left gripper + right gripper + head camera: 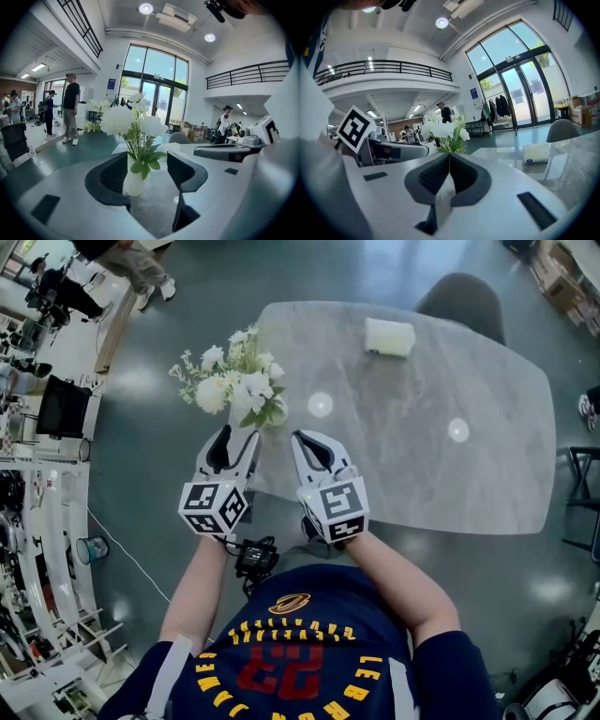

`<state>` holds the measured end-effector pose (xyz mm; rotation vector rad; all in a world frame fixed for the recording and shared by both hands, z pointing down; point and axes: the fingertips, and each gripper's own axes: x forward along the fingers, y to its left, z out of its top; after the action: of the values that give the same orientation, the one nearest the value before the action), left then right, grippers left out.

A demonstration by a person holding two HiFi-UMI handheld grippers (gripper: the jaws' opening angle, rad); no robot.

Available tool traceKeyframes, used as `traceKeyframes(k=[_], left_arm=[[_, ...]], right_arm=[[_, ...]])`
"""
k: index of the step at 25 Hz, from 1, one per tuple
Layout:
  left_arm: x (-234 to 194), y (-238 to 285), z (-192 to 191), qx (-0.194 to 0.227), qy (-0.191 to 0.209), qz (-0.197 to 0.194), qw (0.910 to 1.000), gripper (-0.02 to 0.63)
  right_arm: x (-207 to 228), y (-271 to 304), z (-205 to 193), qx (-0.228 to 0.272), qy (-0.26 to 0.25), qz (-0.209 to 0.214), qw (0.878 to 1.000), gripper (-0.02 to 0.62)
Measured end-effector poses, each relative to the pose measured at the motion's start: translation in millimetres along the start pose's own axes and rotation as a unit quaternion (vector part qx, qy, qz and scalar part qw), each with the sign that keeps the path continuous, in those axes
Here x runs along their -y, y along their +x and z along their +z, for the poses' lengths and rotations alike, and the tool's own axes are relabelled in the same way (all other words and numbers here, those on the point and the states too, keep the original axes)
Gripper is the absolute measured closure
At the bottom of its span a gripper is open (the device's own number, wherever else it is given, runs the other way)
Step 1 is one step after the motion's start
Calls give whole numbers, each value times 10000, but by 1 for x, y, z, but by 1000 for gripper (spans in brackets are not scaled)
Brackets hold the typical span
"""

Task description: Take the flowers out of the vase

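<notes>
A bunch of white flowers (234, 385) with green leaves stands in a small white vase (133, 180) near the left front edge of the grey table (422, 427). In the head view the blooms hide most of the vase. My left gripper (236, 437) is open just short of the vase. In the left gripper view, the left gripper (147, 164) has the vase and stems framed between its spread jaws, and the pads do not touch them. My right gripper (309, 442) is shut and empty, to the right of the vase. In the right gripper view, the flowers (443, 130) show beyond the right gripper (449, 157).
A white tissue pack (389, 337) lies at the far side of the table. A grey chair (464, 296) stands behind it. Desks and monitors (61, 407) line the floor to the left. People (71, 108) stand in the hall beyond.
</notes>
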<state>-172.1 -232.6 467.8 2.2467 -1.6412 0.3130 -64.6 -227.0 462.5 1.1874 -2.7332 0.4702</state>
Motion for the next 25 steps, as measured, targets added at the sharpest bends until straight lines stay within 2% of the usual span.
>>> traceKeyframes(k=[4, 10, 16, 21, 25], left_arm=[[-9, 27, -8, -165, -191, -31, 9997, 290], [-18, 62, -10, -306, -268, -80, 9991, 235], [-12, 69, 15, 144, -452, -388, 9981, 235], [-22, 76, 16, 299, -595, -219, 9975, 236], [-22, 78, 13, 285, -470, -89, 9985, 247]], right_arm=[[8, 8, 0, -47, 51, 39, 10000, 588], [20, 14, -3, -78, 181, 79, 9998, 588], [27, 8, -6, -158, 251, 41, 9996, 588], [31, 9, -14, -257, 277, 61, 9993, 588], [32, 9, -15, -264, 259, 79, 9993, 588]])
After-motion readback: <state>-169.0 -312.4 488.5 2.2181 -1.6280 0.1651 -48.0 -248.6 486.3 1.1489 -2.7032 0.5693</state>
